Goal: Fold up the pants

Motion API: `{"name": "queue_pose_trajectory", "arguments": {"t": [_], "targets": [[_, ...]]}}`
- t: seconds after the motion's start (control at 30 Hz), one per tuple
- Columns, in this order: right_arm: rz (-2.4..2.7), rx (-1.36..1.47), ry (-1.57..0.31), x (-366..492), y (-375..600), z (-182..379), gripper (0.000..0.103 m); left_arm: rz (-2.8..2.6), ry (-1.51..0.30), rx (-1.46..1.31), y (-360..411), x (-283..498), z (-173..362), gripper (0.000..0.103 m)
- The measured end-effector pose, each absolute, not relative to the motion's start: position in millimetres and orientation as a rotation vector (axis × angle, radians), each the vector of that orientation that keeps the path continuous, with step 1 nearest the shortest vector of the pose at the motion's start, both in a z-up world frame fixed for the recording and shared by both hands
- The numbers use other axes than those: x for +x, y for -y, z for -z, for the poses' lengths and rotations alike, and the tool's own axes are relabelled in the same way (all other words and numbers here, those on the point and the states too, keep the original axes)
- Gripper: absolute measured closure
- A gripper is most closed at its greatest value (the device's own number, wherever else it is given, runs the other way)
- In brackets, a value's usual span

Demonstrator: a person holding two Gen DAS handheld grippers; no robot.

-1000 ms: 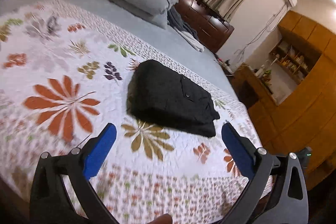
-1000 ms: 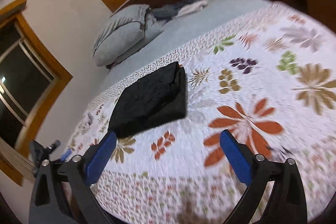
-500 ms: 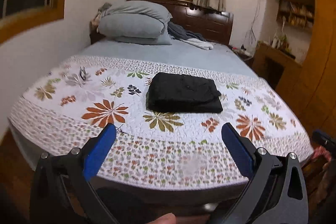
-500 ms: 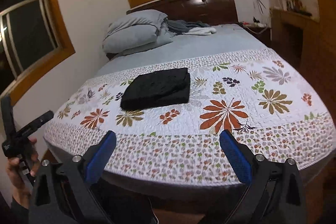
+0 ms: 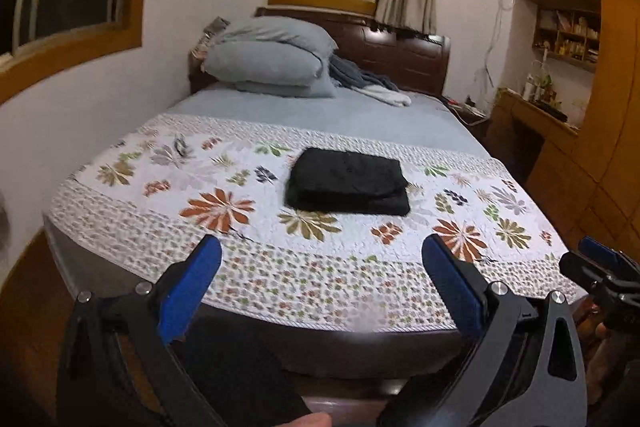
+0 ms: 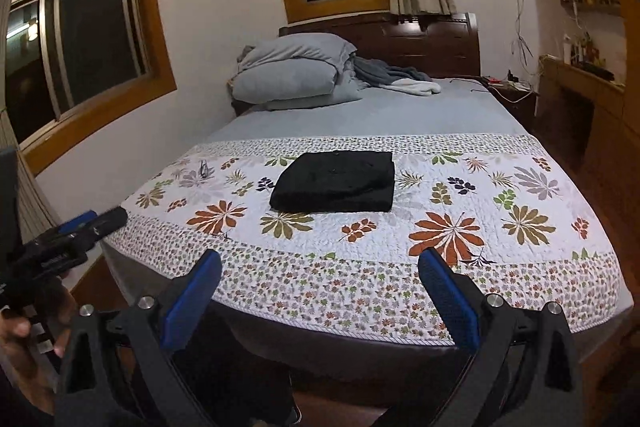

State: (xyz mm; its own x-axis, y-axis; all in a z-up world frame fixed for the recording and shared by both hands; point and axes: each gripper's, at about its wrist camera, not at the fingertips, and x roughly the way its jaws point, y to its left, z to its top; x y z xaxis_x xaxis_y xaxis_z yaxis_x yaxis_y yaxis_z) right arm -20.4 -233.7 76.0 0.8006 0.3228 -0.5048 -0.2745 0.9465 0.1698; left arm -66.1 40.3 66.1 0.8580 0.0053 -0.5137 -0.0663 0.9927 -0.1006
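Black pants (image 5: 347,183) (image 6: 335,183) lie folded into a neat rectangle on the floral quilt (image 5: 240,255) (image 6: 460,267) near the middle of the bed. My left gripper (image 5: 322,259) hangs open off the foot of the bed, well short of the pants, with nothing between its blue fingers. My right gripper (image 6: 320,265) is likewise open and empty, back from the bed's front edge. Each gripper shows at the edge of the other's view: the right gripper (image 5: 604,267) and the left gripper (image 6: 76,231).
Grey pillows (image 5: 272,61) (image 6: 296,71) and crumpled cloth (image 6: 400,77) sit at the dark headboard. A wooden desk with shelves (image 5: 552,115) stands to the right of the bed. Windows line the left and far walls. A hand (image 6: 24,343) holds the left gripper.
Both grippers have pulled back from over the quilt to beyond the foot of the bed and levelled out. The folded pants have not moved.
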Motion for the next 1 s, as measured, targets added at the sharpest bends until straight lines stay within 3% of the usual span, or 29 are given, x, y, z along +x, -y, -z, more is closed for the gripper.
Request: {"name": "queue_pose_trajectory", "arguments": {"t": [0.33,1.0], "targets": [[-0.339,0.022,-0.535,-34.1,210.8,-92.4,0.004,-0.076,-0.515,-0.099,-36.1,-83.4,-85.0,0.003],[-0.361,0.027,-0.607,4.7,195.6,-58.1,0.004,-0.097,-0.596,-0.085,-35.6,-45.5,-46.7,0.003]]}}
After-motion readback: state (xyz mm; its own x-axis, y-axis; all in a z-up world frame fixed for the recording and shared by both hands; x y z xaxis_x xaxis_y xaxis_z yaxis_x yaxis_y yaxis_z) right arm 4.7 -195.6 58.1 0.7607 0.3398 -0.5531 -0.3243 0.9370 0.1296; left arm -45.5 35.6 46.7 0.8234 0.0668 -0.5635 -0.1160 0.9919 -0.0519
